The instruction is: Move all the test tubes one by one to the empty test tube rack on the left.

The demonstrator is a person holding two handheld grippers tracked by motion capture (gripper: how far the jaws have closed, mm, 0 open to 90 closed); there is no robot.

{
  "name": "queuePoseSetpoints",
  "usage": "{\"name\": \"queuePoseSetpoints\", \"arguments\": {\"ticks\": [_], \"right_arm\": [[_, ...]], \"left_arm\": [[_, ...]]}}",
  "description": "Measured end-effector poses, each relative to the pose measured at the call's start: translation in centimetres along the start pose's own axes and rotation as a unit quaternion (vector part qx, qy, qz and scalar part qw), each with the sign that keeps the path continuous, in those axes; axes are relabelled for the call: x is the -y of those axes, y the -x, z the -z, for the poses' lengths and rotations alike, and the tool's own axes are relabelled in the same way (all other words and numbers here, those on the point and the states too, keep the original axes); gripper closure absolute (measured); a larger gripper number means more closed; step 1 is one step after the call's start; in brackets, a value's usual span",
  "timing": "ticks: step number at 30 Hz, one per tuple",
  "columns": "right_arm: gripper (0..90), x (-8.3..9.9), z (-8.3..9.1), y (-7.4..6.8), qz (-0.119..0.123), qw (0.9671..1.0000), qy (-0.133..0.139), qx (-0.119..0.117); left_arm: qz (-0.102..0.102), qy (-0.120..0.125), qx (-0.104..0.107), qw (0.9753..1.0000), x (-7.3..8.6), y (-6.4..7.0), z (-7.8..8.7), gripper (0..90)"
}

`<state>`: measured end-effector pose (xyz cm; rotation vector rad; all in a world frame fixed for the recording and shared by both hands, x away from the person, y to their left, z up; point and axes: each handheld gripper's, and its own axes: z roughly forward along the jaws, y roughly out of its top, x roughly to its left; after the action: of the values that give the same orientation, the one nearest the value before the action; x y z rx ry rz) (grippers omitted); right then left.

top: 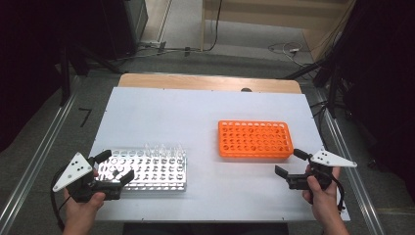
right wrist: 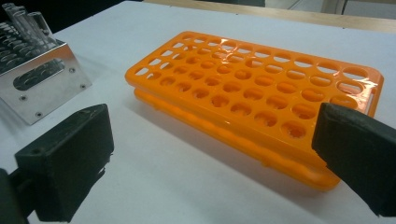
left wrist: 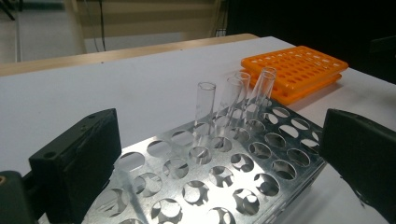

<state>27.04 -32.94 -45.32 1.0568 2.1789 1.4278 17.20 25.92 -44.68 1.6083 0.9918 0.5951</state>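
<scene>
Spreading wide with nothing between them, the fingers [left wrist: 74, 163] of the left gripper [top: 113, 169] hang over the near left end of the metal rack [top: 147, 170], which sits close to the near left corner of the worktop [top: 195, 112]. In the left gripper view the two black fingers stand at either side of the rack's holed top plate, apart from it as far as can be told. A few clear glass tubes [left wrist: 233, 102] stand upright in holes along the rack's far edge, close together. The left hand [top: 83, 208] comes in from the near edge of the worktop, the grey three-cornered plate [top: 72, 170] on top of its gripper.

The right gripper [top: 288, 162] has its fingers [right wrist: 65, 163] spread just as wide, holding nothing, and points at the near right corner of the orange rack [top: 254, 139]. That rack lies flat toward the right side of the worktop, well apart from the metal rack, and its holes look empty. In the right gripper view the orange rack lies just beyond the fingers, without touching them. The right hand [top: 323, 196] grips from the near right corner of the worktop
</scene>
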Motion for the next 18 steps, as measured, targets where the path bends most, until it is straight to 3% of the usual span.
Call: {"name": "queuePoseSetpoints", "arguments": {"ticks": [7,18], "right_arm": [[0.0,0.3,0.0,0.5,-0.002,1.0,0.002,0.002],[0.0,0.9,0.0,1.4,-0.007,0.9999,-0.003,0.01]], "left_arm": [[0.006,0.012,-0.003,0.9999,0.2,-1.0,0.6,0.0],[0.015,0.02,-0.002,0.9997,0.7,-1.4,0.7,0.0]]}}
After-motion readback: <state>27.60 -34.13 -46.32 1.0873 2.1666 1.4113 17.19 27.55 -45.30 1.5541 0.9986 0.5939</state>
